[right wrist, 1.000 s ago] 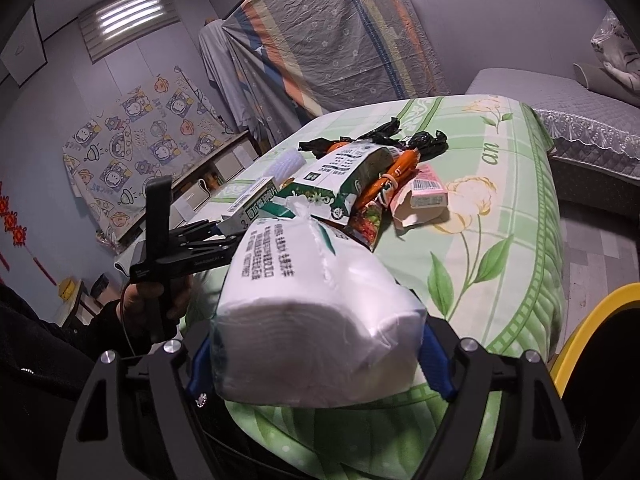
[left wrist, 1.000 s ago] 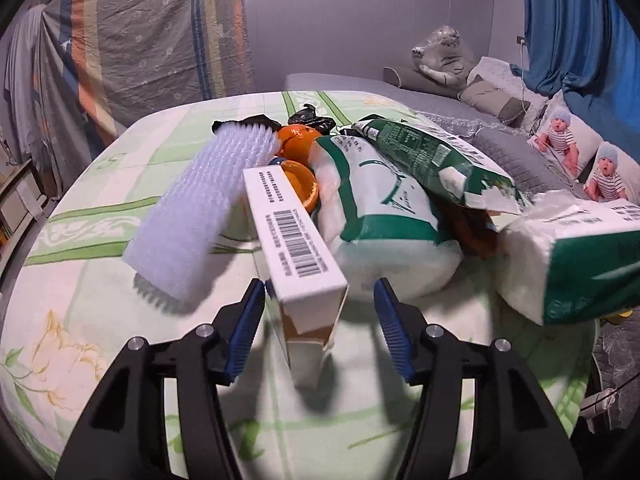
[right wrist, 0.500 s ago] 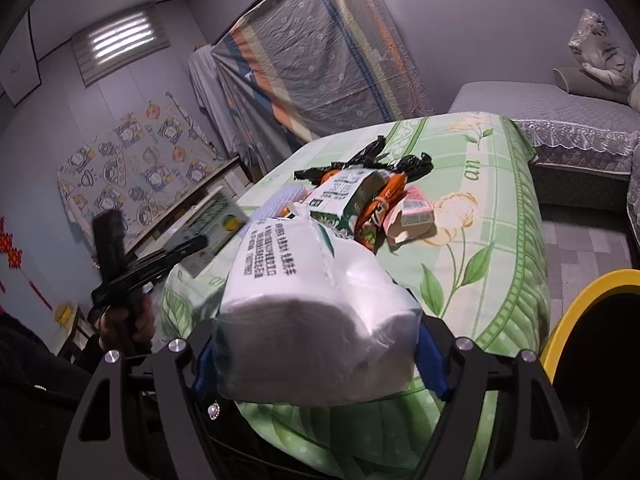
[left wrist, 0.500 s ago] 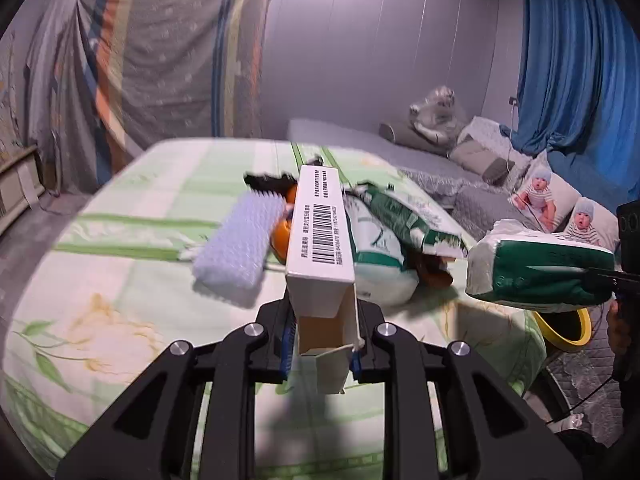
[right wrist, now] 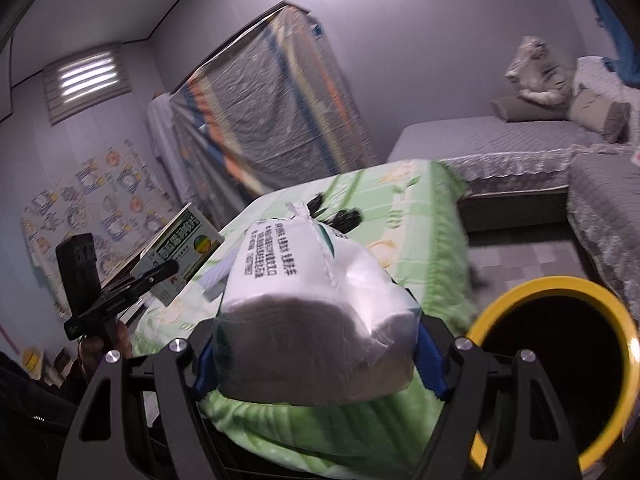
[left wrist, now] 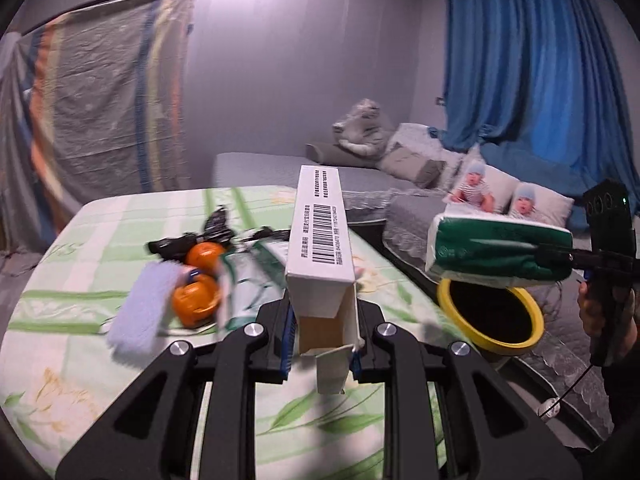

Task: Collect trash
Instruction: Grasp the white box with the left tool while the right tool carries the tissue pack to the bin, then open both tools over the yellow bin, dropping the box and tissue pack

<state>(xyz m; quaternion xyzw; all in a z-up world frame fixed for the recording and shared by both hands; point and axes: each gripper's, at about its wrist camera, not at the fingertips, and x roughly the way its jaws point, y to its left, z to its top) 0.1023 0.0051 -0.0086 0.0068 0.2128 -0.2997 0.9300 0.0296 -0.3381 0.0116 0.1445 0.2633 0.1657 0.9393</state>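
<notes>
Both loads look bound for the bin. The left gripper clamps an open box; the right gripper squeezes a tissue pack, which needs carrying over the rim, then letting go.

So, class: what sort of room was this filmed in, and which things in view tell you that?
Most likely a lived-in bedroom or bed-sitting room. A grey mattress with pillows and a plush cat lies along the wall, blue curtains hang beside it, and a table under a green floral cloth stands in front.

Black plastic left gripper, silver screws, blue ribbed pads, matching right gripper, dark sleeves
</notes>
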